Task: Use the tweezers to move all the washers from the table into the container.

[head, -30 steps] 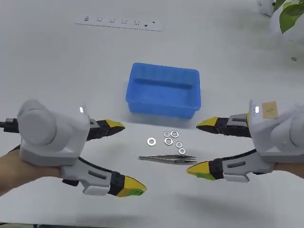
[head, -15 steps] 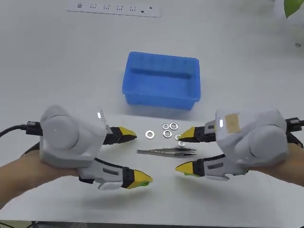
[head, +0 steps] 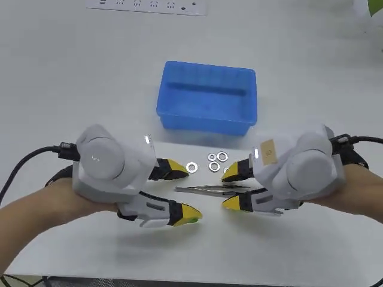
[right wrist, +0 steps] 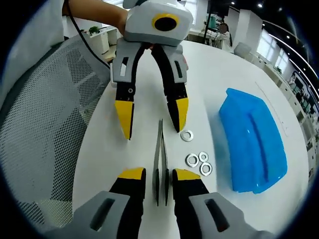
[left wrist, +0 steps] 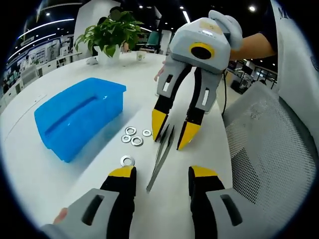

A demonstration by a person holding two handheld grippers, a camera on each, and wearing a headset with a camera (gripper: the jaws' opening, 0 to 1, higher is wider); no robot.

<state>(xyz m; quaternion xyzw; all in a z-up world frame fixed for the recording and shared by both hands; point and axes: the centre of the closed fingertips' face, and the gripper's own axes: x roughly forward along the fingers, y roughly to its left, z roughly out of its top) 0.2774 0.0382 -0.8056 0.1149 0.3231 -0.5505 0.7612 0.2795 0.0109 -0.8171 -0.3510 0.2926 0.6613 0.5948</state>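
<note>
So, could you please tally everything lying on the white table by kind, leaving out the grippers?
Flat silver metal washers: 5 in view, the right gripper may hide more
Thin silver metal tweezers: 1
Blue rectangular plastic container: 1
White power strip: 1
Total: 8

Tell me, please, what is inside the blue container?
Nothing visible: the container floor looks bare. Its near wall hides a strip of floor; the washers lie outside on the table.

A potted plant [left wrist: 112, 35] is stood well apart from the mesh chair [left wrist: 259, 144]; ceiling lights [left wrist: 251, 8] are seen above that chair.
</note>
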